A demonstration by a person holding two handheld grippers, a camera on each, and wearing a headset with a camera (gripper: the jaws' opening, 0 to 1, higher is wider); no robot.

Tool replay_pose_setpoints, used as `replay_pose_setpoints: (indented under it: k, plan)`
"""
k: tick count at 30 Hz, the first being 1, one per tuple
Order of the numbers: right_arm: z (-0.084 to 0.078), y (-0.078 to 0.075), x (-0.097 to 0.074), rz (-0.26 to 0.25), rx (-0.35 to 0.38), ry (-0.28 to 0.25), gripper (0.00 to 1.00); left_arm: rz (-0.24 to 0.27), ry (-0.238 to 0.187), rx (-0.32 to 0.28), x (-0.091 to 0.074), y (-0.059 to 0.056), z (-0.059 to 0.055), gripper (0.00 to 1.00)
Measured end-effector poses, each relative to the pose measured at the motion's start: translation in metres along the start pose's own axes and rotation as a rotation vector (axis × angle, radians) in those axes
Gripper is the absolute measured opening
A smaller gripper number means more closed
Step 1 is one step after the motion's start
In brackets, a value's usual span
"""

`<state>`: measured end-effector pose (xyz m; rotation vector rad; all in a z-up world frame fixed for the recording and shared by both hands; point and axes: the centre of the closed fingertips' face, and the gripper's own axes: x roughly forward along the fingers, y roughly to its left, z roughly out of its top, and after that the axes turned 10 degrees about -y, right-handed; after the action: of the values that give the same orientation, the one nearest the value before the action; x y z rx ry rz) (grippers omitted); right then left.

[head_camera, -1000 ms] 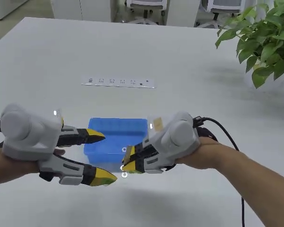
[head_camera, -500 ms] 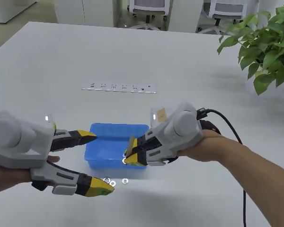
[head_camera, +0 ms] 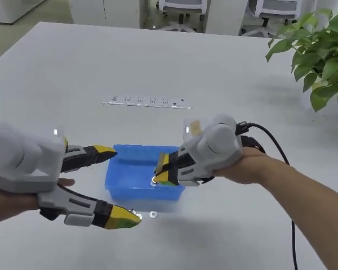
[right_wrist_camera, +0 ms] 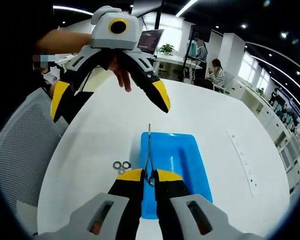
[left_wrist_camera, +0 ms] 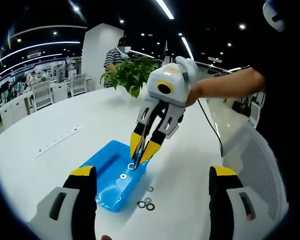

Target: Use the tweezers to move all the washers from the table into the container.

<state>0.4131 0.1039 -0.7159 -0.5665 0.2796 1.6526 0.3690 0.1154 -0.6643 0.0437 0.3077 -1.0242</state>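
White table [head_camera: 225,73] bears blue container [head_camera: 142,193]; office chairs [head_camera: 177,7] beyond.

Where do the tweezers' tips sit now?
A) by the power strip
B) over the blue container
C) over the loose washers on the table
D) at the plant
B: the tweezers, held in the shut right claw, reach over the blue container, apart from the washers on the table.

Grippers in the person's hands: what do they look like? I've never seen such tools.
The left gripper and the right gripper share one design: a rounded pale grey housing from which two tapered jaws run out, grey, then black, ending in yellow tips. A small white light glows on top of each housing. A black cable trails from the back of the right gripper.
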Motion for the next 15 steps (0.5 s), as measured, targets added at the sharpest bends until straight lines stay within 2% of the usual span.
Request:
replay_pose_setpoints:
  k: [15]
  plan:
    - [-0.026, -0.012, 0.012, -0.002, 0.027, 0.039, 0.09, 0.000, 0.007, -0.004, 0.007, 0.011, -0.001, 0.97]
